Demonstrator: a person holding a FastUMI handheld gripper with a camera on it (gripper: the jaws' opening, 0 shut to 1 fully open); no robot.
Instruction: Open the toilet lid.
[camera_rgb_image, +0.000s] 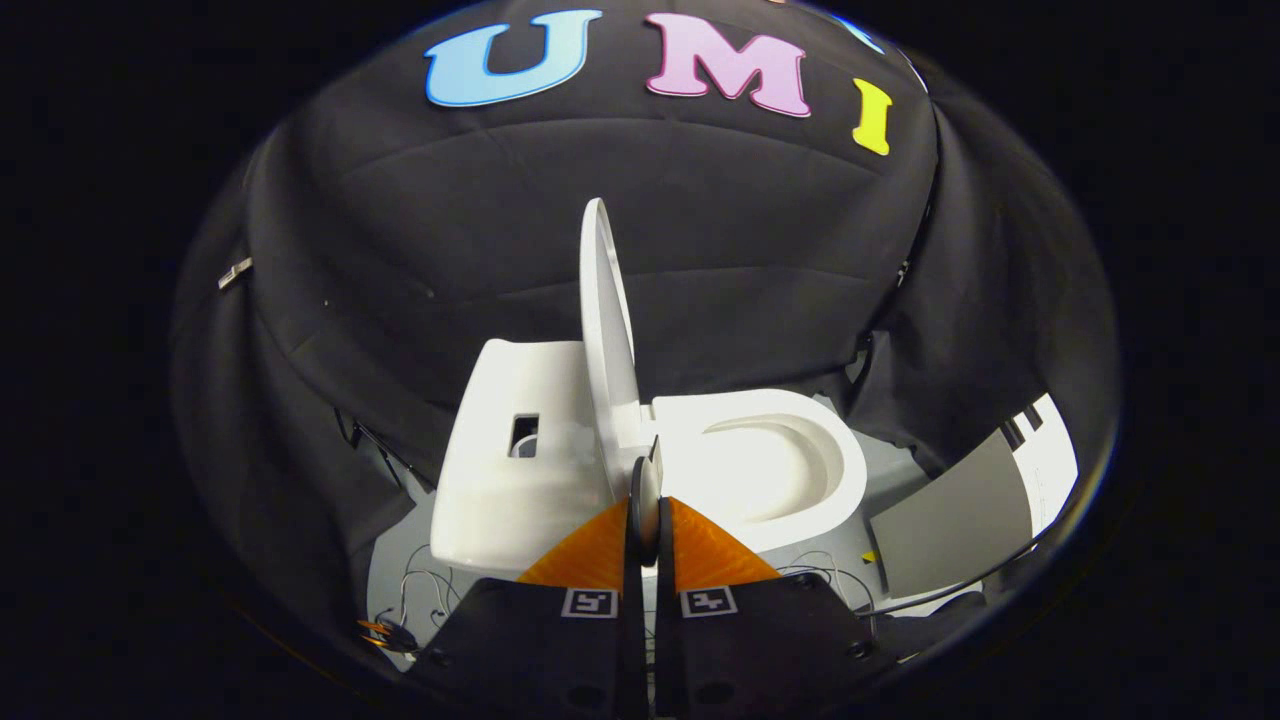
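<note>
Black cloth booth wall (420, 250) wraps the whole back and both sides, hanging in loose folds. In front of it sits the white glossy toilet (500, 480), side-on: boxy tank block beyond the left finger, with a small rectangular cutout (524, 435) in its near face. The white oval toilet lid (607, 320) stands upright, near vertical, seen almost edge-on, hinged between tank block and bowl and rising straight ahead of the claw. The open white oval seat ring and bowl (775, 460) lie beyond the right finger, rim fully exposed, lid well clear of it. Toilet rests on a pale grey floor (890, 480). A flat grey panel (950, 520) lies on the floor past the bowl, with a white sheet or board (1050, 460) just beyond it, touching or overlapping, can't tell which. A thin dark cable (960, 585) runs along the floor by the panel's near edge. Thin loose wires (420, 590) are on the floor near the tank's base, beside the left finger. Claw (647, 500): fingers pressed together, no visible gap, tips meeting in line with the lid's hinge end. A thin edge shows at the tips, but can't tell if it's a piece of the lid or of the claw itself, so grip on the lid unconfirmed. Square black-and-white markers (589, 602) sit on both finger bodies.
</note>
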